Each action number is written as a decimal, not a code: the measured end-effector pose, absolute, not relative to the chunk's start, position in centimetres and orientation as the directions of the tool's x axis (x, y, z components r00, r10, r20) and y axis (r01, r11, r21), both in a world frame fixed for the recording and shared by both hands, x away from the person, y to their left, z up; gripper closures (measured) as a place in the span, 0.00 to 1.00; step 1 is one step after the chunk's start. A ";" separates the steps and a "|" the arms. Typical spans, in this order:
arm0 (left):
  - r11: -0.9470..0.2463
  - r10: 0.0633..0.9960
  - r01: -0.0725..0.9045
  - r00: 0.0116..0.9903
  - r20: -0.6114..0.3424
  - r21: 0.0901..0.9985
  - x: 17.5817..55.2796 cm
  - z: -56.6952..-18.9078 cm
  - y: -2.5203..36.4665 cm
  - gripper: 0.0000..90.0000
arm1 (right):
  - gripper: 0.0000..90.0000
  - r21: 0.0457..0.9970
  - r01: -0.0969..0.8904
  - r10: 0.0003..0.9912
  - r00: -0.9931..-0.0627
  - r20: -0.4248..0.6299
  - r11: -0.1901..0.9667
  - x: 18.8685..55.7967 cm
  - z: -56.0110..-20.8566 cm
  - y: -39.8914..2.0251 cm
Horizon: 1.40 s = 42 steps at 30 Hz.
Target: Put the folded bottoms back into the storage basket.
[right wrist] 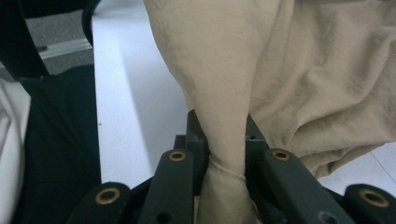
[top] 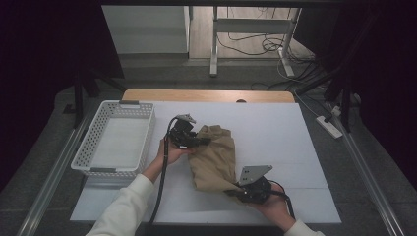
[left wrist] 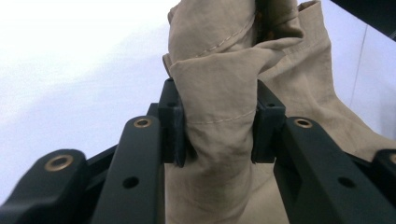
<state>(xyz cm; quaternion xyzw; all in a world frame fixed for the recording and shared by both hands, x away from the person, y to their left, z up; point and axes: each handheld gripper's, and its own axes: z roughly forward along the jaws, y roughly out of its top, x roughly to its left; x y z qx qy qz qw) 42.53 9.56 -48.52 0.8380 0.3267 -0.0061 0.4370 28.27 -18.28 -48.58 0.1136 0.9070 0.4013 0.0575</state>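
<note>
Cloth (top: 214,157), tan and crumpled, lies in the middle of the white surface (top: 275,132). The left tongs (top: 202,141) pinch a thick fold at its far end. The right tongs (top: 235,189) squeeze a thin bunch at its near corner. A white basket (top: 93,142) sits to the left, apart from the cloth.

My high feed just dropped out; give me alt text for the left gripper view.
The left gripper is shut on a bunched fold of the tan garment, its black pads pressing it from both sides. More tan fabric trails up and right over the white table.
</note>
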 end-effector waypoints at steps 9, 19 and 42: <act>-0.410 0.545 0.537 0.792 -0.274 0.738 42.2 -47.6 9.8 0.71 | 0.87 0.757 0.162 0.262 -0.965 -0.013 0.633 28.2 -48.3 -18.4; -0.405 0.544 0.526 0.796 -0.265 0.748 41.8 -46.7 10.2 0.71 | 0.87 0.775 0.161 0.271 -0.963 -0.014 0.612 28.2 -48.0 -18.6; -0.388 0.534 0.494 0.809 -0.247 0.778 40.9 -44.2 11.4 0.71 | 0.88 0.814 0.143 0.267 -0.964 -0.015 0.563 28.1 -46.9 -18.1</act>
